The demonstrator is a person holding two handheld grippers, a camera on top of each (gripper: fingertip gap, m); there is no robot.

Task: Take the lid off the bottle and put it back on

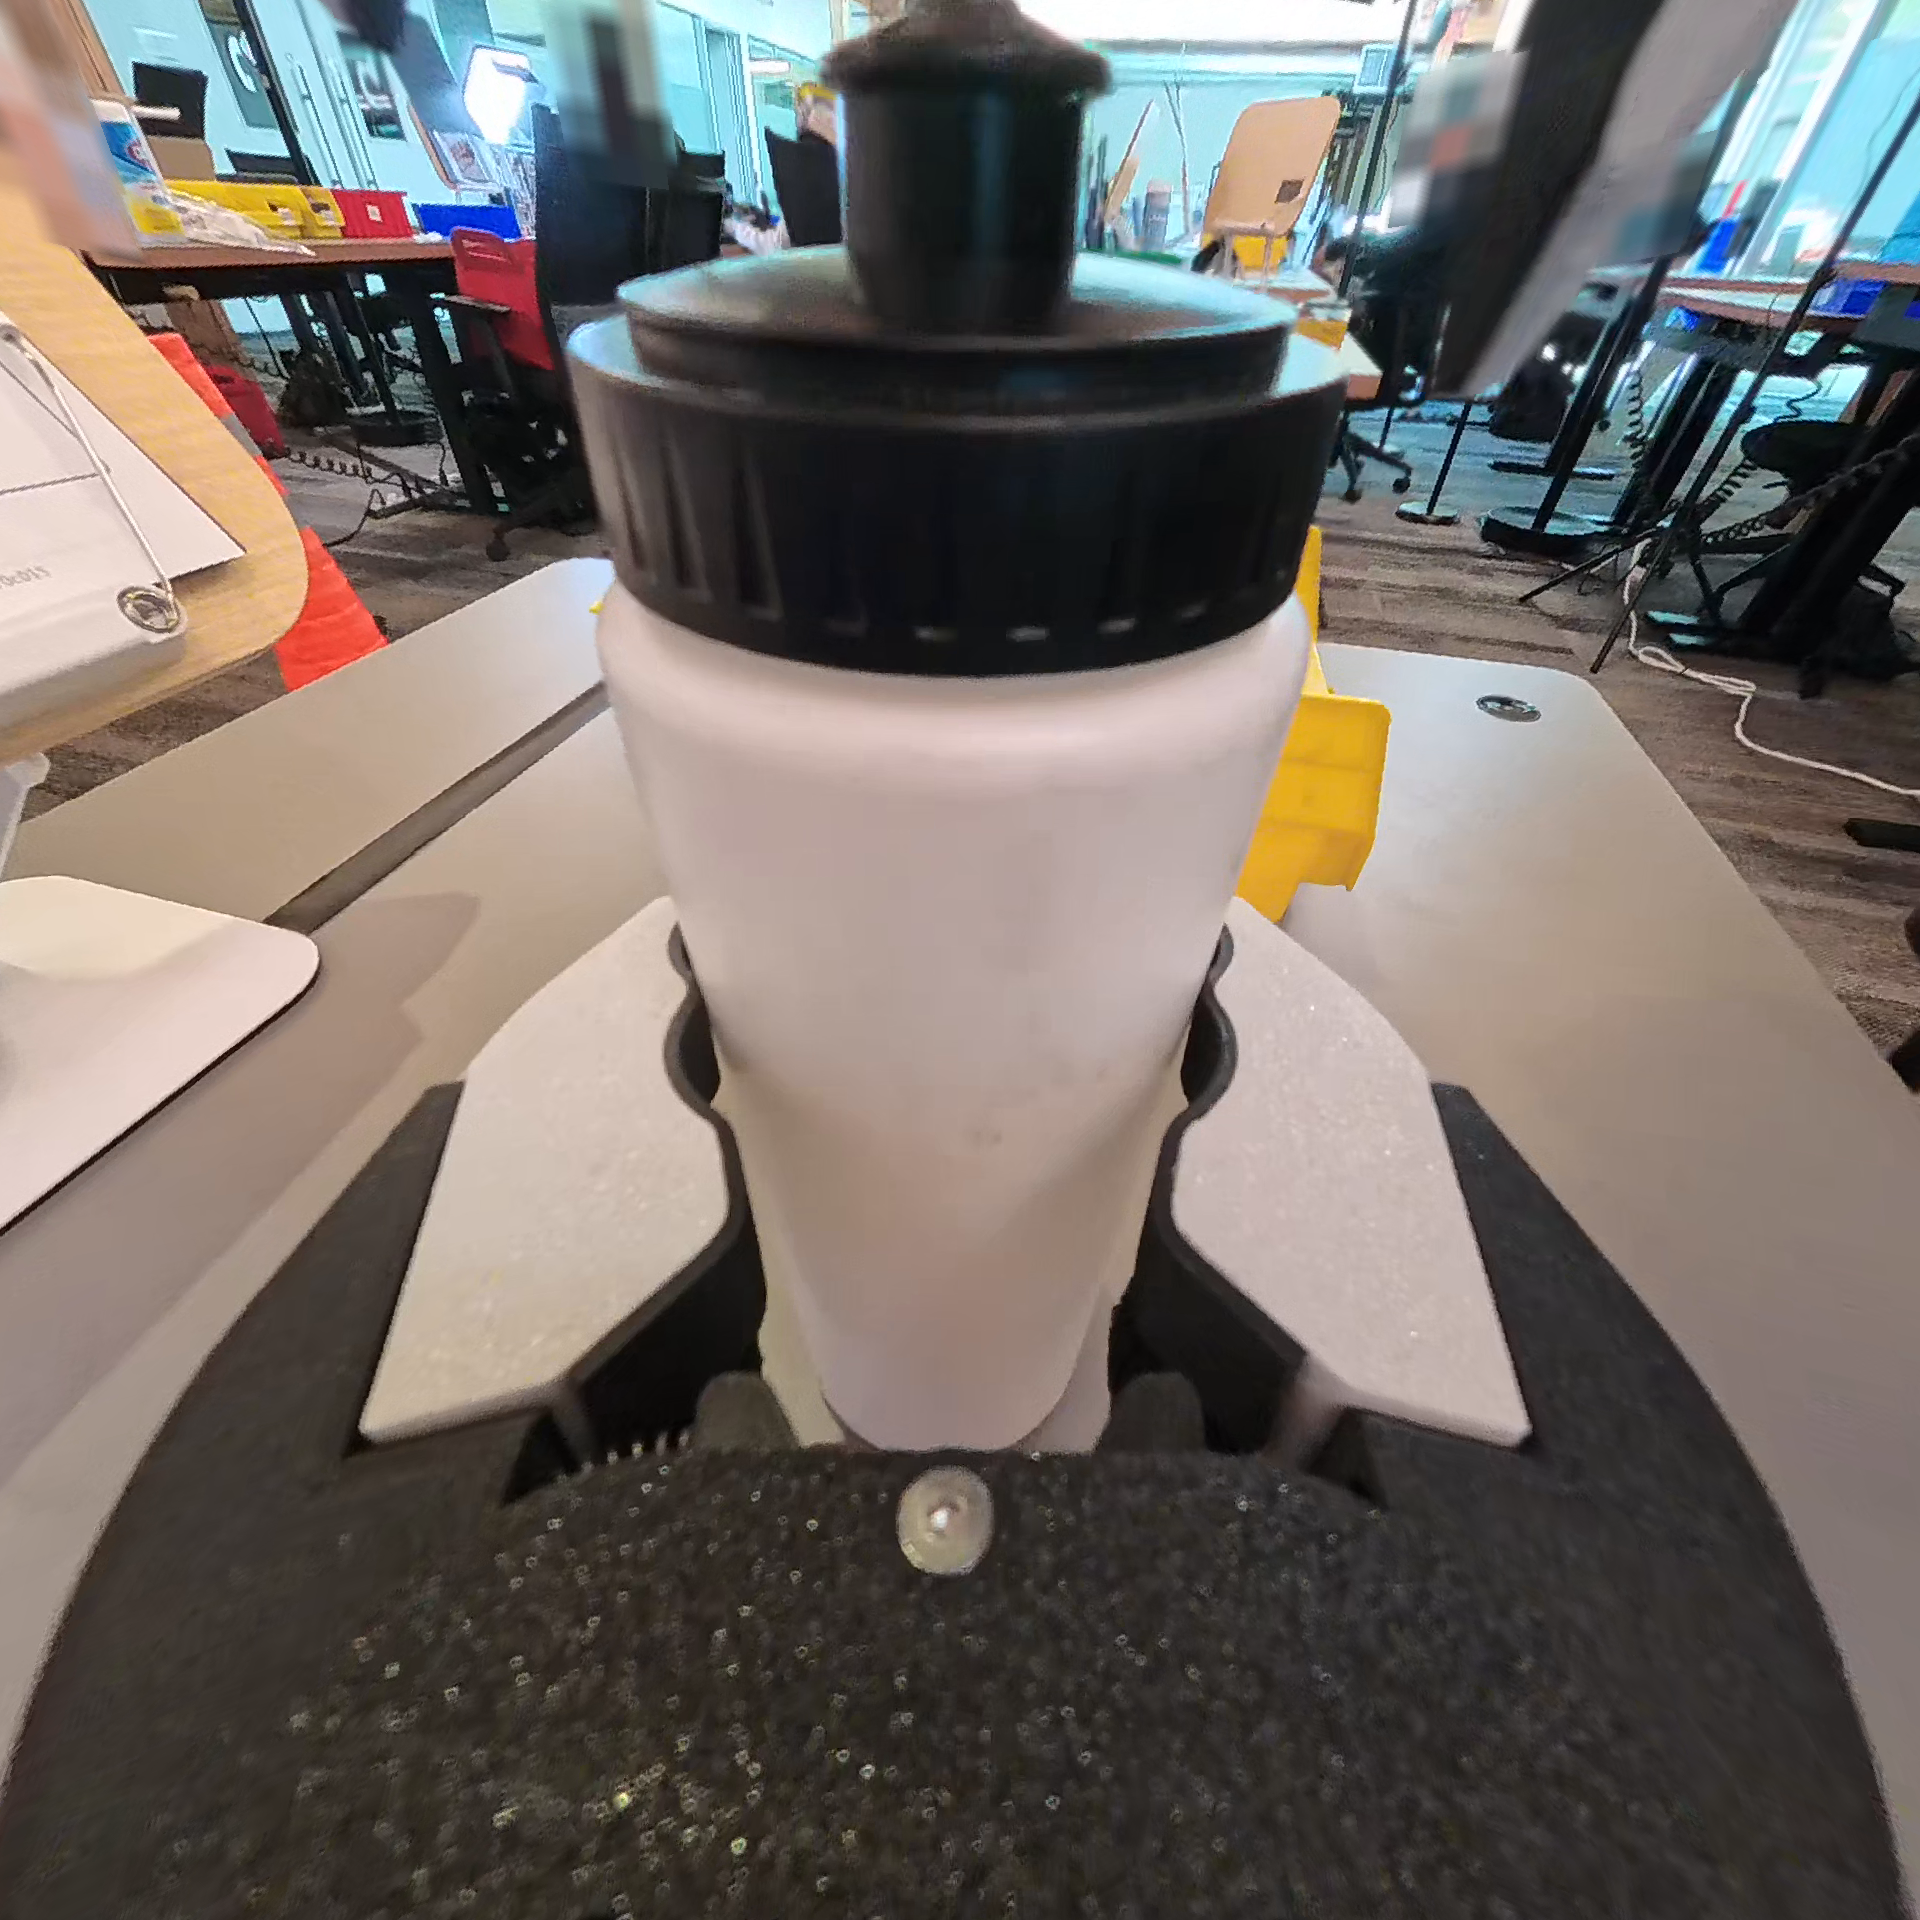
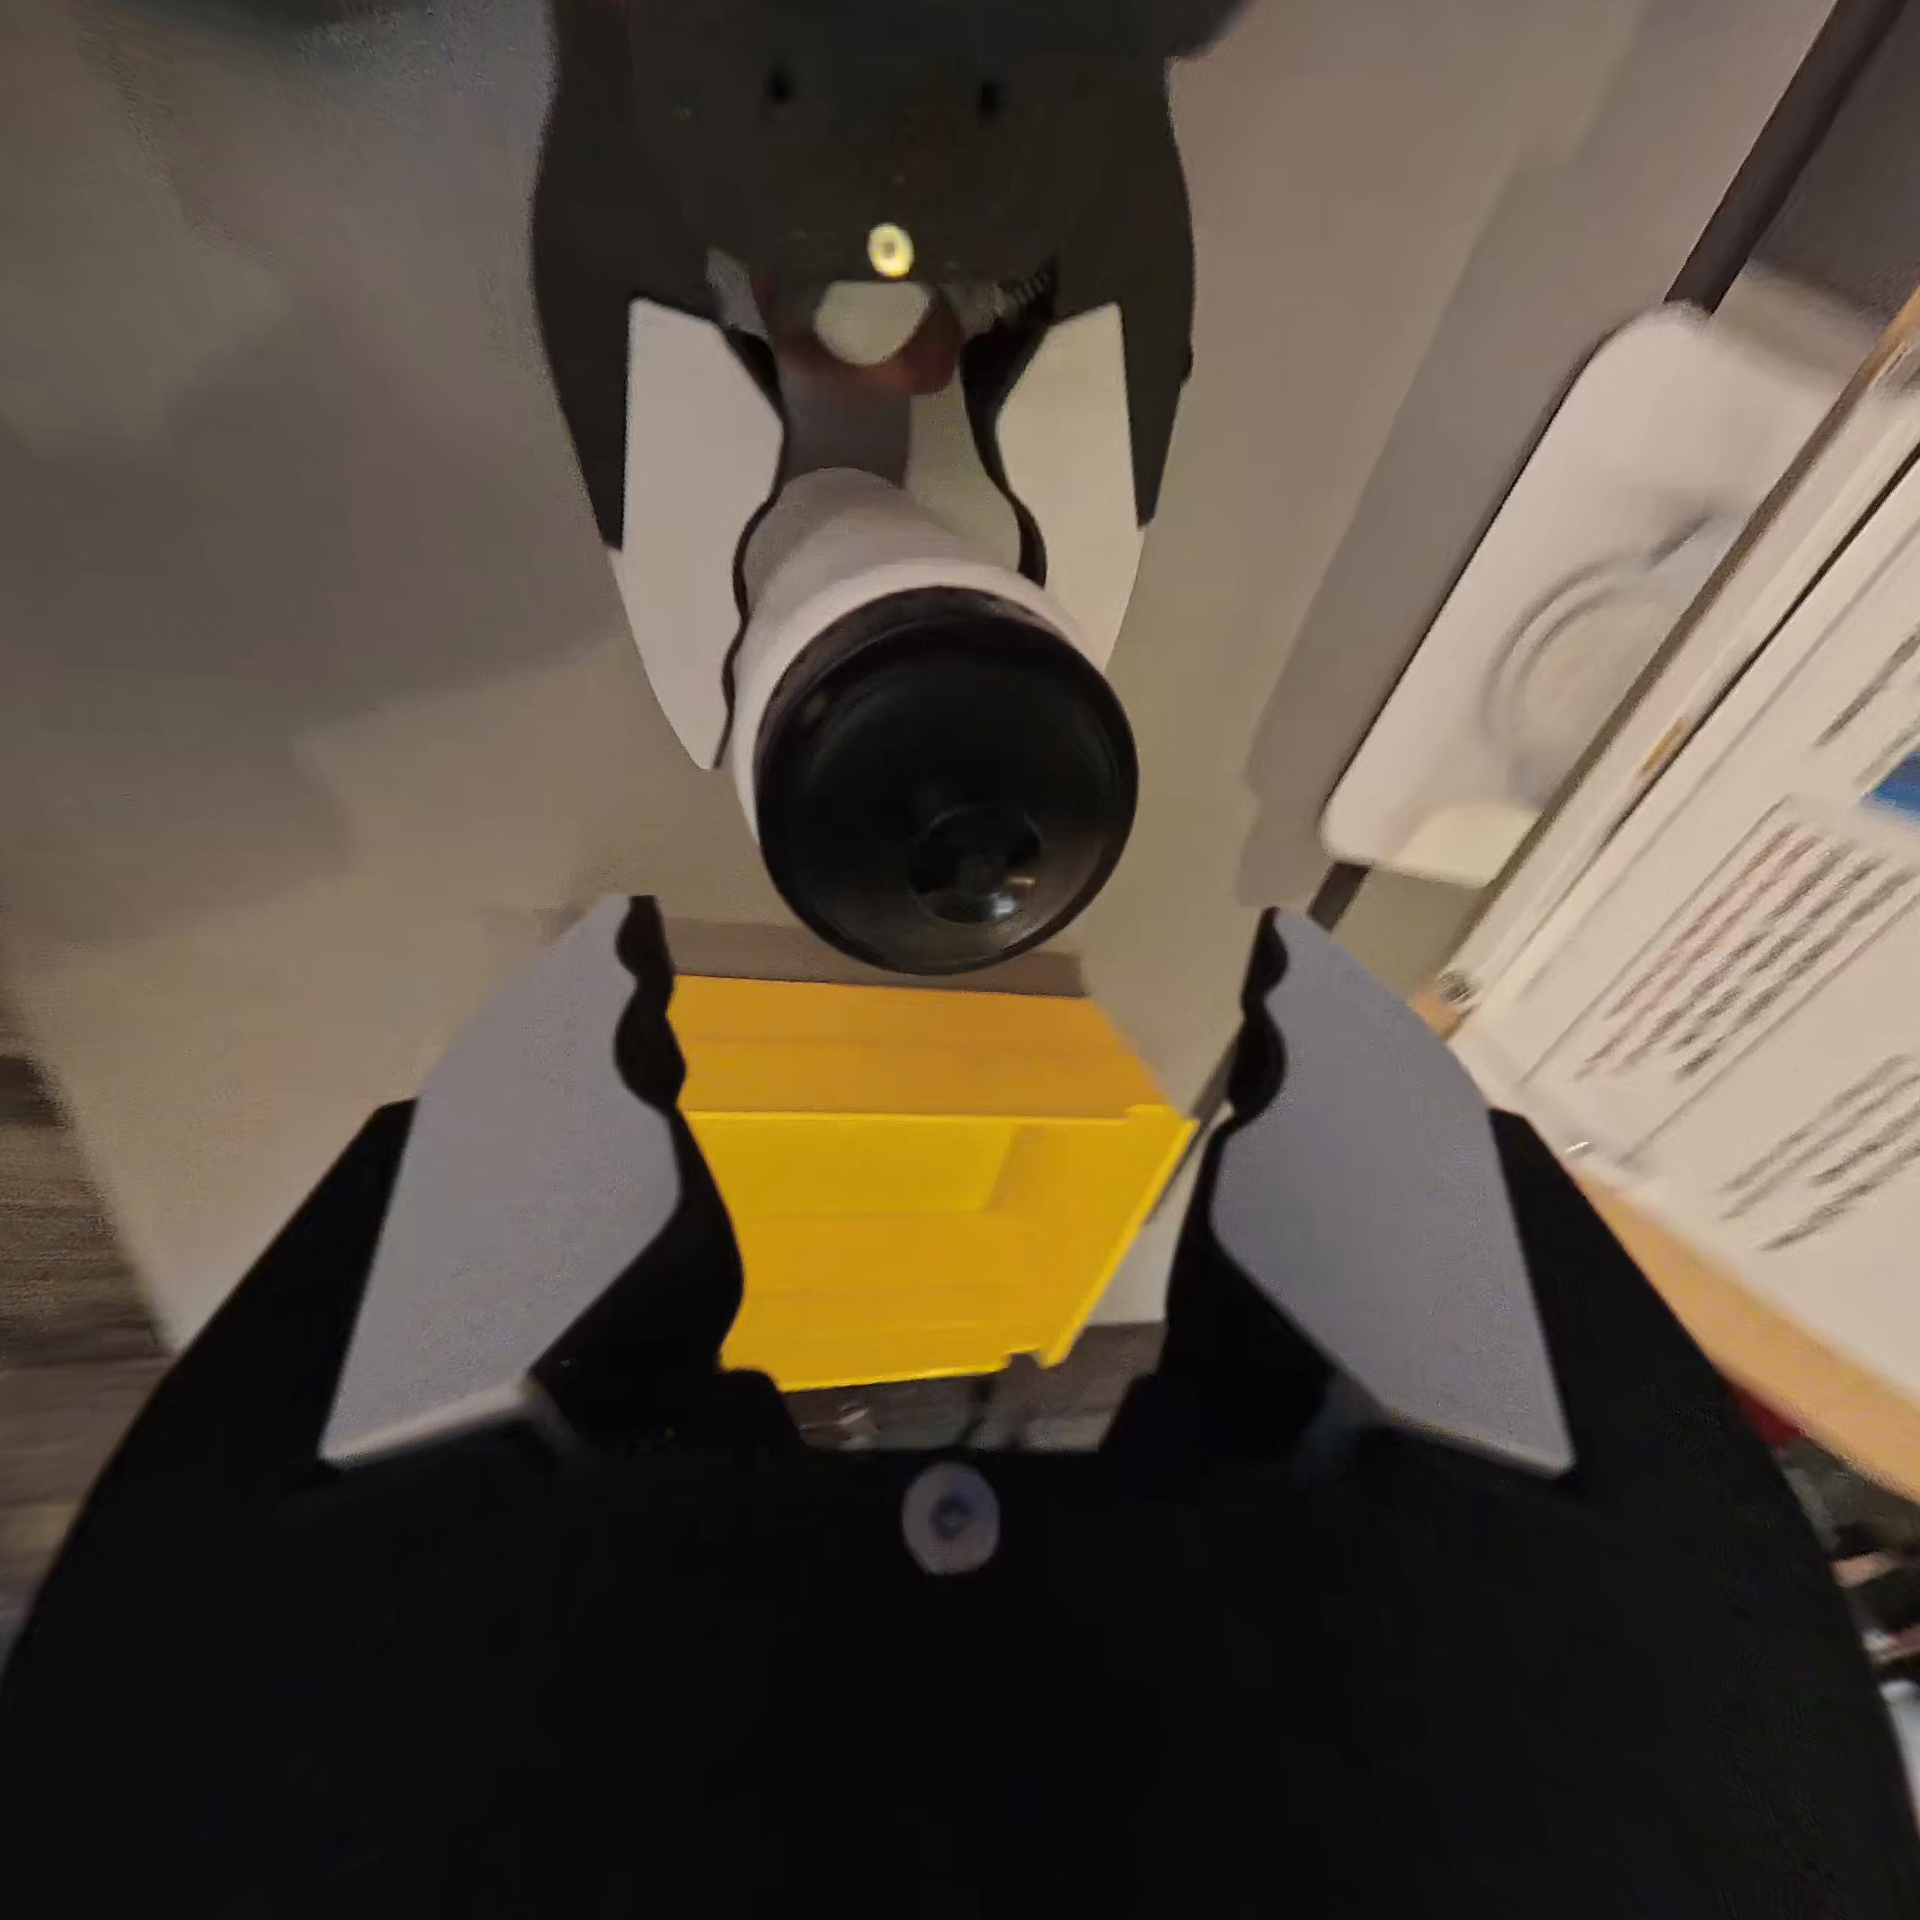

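Bottle (image 1: 935,935), white with a black ribbed lid (image 1: 956,488) seated on its neck, stands clamped in the left gripper (image 1: 951,1039), whose two pale fingers (image 1: 561,1174) press against the body's lower half from either side. It is held above a grey table (image 1: 1558,935). From the right wrist view the bottle (image 2: 831,582) is seen lid-first (image 2: 945,790), with the left gripper (image 2: 883,582) gripping it from the far side. The right gripper (image 2: 945,997) is spread wide with nothing between its fingers (image 2: 520,1143), its tips just near of the lid and not touching it. Beneath sits a yellow bin (image 2: 935,1195), its inside not visible; in the left view the bin (image 1: 1320,790) peeks out behind the bottle, on the right.
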